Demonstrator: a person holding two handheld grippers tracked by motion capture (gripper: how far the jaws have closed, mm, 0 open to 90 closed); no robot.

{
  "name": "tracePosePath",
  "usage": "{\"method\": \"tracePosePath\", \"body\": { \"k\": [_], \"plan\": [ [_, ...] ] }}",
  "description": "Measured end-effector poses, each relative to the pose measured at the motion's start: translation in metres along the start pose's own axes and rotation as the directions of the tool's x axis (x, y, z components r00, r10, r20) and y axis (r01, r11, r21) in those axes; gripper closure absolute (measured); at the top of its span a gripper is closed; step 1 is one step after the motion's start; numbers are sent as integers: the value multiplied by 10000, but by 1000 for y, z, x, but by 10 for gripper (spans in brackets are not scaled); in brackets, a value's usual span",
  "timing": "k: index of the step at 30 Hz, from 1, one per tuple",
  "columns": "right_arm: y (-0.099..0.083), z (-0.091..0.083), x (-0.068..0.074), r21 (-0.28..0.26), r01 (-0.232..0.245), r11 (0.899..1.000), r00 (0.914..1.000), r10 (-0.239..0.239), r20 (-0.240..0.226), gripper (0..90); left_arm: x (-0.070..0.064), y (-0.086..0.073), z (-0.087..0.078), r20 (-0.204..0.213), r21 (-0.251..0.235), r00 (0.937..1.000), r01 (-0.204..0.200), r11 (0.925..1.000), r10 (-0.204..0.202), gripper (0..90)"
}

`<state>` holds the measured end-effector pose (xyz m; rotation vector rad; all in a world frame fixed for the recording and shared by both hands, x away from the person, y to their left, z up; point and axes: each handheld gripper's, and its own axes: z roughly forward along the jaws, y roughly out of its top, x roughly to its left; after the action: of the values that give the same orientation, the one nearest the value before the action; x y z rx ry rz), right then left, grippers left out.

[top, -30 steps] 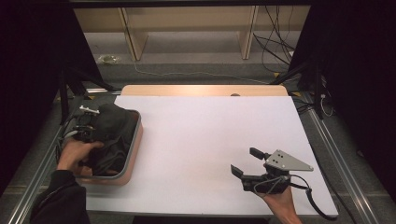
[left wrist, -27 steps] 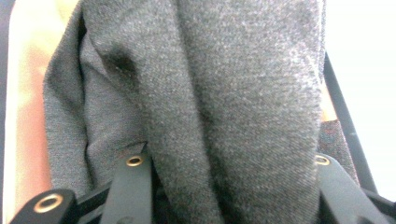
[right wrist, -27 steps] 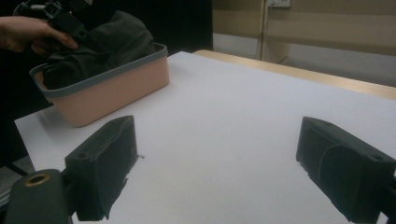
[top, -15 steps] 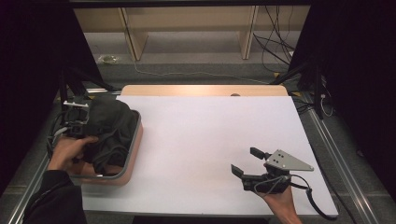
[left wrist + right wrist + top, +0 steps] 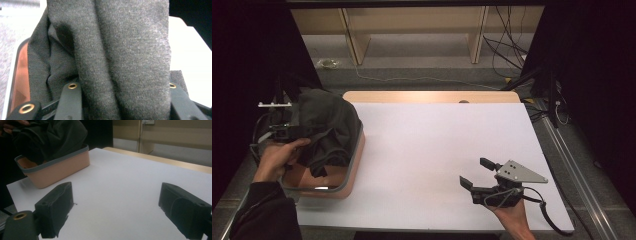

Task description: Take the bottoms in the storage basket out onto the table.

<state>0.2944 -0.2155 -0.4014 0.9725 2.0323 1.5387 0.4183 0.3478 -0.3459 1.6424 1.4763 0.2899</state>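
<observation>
A lab: white test table [image 5: 432,150], loose cables [image 5: 507,47], dark curtains.

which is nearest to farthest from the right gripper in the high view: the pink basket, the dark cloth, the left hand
From the right gripper:
1. pink basket, at the table's left edge, nearest.
2. dark cloth, heaped in the basket and lifted above it.
3. left hand, past the basket's outer side, farthest.

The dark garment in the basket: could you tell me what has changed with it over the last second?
The left claw, shut on the dark garment, has lifted it partly out of the pink basket, toward the far side. The right claw stays open on the white table.
</observation>
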Motion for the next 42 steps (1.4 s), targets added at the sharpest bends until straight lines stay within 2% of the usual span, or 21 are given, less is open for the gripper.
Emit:
{"method": "tracePosePath", "body": {
  "k": [2, 5, 6, 11, 13, 14, 15, 16, 17, 20, 21, 22, 23, 25, 26, 27, 30, 34, 38, 39, 42],
  "plan": [
    [0, 0, 0, 1, -29, 10000, 10000, 29, 3, 133, -4, 3, -7, 166, -268, 9998, -93, 9996, 98, 557],
    [0, 0, 0, 3, -19, 10000, 10000, 19, 5, 132, -8, 6, -11, 420, -537, 9991, -21, 9986, 44, 557],
    [0, 0, 0, -2, 8, 10000, 10000, -8, 5, 132, -10, 7, -13, 638, -706, 9980, 79, 9975, -34, 557],
    [0, 0, 0, 5, 3, 10000, 10000, -3, 13, 132, -17, 10, -15, 1027, -911, 9947, 47, 9958, 47, 557],
    [0, 0, 0, 11, -15, 10000, 10000, 15, 25, 132, -22, 12, -16, 1211, -975, 9925, -30, 9952, 149, 556],
    [0, 0, -1, 18, -29, 10000, 10000, 29, 27, 132, -28, 14, -17, 1481, -1064, 9887, -61, 9943, 219, 556],
    [0, 0, -1, 18, -29, 10000, 10000, 29, 27, 132, -28, 14, -17, 1481, -1064, 9887, -61, 9943, 219, 556],
    [0, 0, 0, 18, -18, 10000, 10000, 18, 33, 132, -34, 16, -18, 1800, -1137, 9832, -98, 9935, 303, 556],
    [0, 0, 0, 18, -18, 10000, 10000, 18, 33, 132, -34, 16, -18, 1800, -1137, 9832, -98, 9935, 303, 556],
    [0, -1, -1, -9, -39, 10000, 10000, 39, 19, 132, -49, 20, -17, 2373, -1244, 9705, -133, 9921, 428, 556],
    [0, -1, -1, -9, -39, 10000, 10000, 39, 19, 132, -49, 20, -17, 2373, -1244, 9705, -133, 9921, 428, 556],
    [0, -1, -1, -30, -46, 10000, 10000, 46, 22, 132, -58, 22, -15, 2567, -1242, 9649, -234, 9920, 549, 556],
    [0, -1, -1, -30, -46, 10000, 10000, 46, 22, 132, -58, 22, -15, 2567, -1242, 9649, -234, 9920, 549, 556],
    [0, -1, -1, -32, -42, 10000, 10000, 42, 27, 132, -67, 23, -13, 2763, -1262, 9586, -353, 9914, 693, 556],
    [0, -1, -1, -26, -59, 10000, 10000, 59, 33, 133, -77, 25, -11, 3018, -1265, 9501, -424, 9911, 791, 556],
    [0, -1, -1, -26, -59, 10000, 10000, 59, 33, 133, -77, 25, -11, 3018, -1265, 9501, -424, 9911, 791, 556],
    [0, -1, -1, -8, -52, 10000, 10000, 52, 46, 132, -91, 27, -6, 3437, -1252, 9336, -616, 9902, 1015, 556],
    [0, -1, -1, -36, -46, 10000, 10000, 46, 88, 132, -107, 29, 2, 3830, -1212, 9161, -778, 9896, 1189, 555],
    [0, -1, -1, -34, -34, 10000, 9999, 34, 103, 132, -121, 29, 11, 3969, -1070, 9083, -975, 9895, 1324, 555],
    [0, -2, -2, -29, -22, 10000, 9999, 22, 112, 132, -127, 29, 16, 4063, -954, 9036, -1059, 9898, 1358, 555],
    [0, -2, -2, -54, -47, 10000, 9999, 47, 106, 132, -132, 28, 22, 4162, -854, 8997, -1055, 9908, 1316, 555]
  ]
}}
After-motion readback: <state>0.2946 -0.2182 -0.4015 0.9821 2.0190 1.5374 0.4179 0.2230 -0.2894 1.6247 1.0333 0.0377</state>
